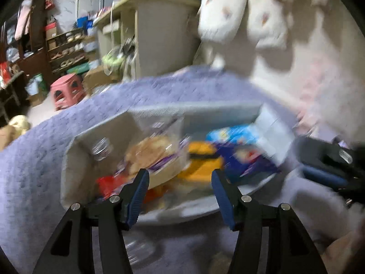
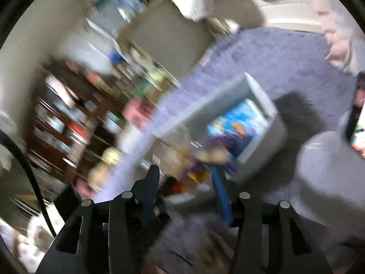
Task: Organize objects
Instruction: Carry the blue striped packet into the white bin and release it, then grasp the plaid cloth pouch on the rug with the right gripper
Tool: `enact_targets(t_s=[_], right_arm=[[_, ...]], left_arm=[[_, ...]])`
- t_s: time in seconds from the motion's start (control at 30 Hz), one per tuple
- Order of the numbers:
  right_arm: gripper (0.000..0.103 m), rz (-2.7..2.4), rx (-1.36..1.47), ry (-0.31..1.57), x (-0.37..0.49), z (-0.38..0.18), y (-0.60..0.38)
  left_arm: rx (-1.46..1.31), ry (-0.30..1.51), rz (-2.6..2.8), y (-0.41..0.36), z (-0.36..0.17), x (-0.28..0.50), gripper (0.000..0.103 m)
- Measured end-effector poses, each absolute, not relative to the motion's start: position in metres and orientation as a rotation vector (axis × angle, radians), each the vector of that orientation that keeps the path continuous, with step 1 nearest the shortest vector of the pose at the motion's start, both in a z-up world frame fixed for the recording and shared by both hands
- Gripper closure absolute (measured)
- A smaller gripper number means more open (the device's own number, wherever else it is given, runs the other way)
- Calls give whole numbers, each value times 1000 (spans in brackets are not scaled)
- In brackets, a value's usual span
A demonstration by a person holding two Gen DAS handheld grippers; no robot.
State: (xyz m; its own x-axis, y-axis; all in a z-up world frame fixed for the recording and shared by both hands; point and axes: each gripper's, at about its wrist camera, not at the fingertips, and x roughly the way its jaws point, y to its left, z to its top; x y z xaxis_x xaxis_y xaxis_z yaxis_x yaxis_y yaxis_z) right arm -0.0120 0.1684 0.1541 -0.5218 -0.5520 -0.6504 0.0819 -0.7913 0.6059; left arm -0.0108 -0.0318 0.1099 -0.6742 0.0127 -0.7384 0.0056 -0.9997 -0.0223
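Apparently between placements, both the left gripper (image 1: 180,179) and right gripper (image 2: 186,182) hover spread and empty over the grey fabric storage box (image 1: 75,159) on the lavender blanket (image 1: 34,159); next needs another item.

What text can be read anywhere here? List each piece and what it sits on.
None legible.
Blue snack packet in the grey storage box: printing too blurred to read.
Purple label on the bread bag: blurred.
Red box on the shelves: too small to read.

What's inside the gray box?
The gray box holds a bagged bun, a yellow toy, a blue packet and something red. Anything underneath is hidden.
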Motion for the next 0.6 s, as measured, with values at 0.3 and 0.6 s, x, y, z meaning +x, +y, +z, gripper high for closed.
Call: enact_targets(t_s=[0.3, 0.6], right_arm=[[54, -1979, 1732, -10, 0, 110, 92], [80, -1897, 1899, 58, -18, 55, 80]], left_arm=[[-1465, -390, 3168, -116, 116, -13, 48], [-1614, -405, 3095, -130, 104, -18, 48]])
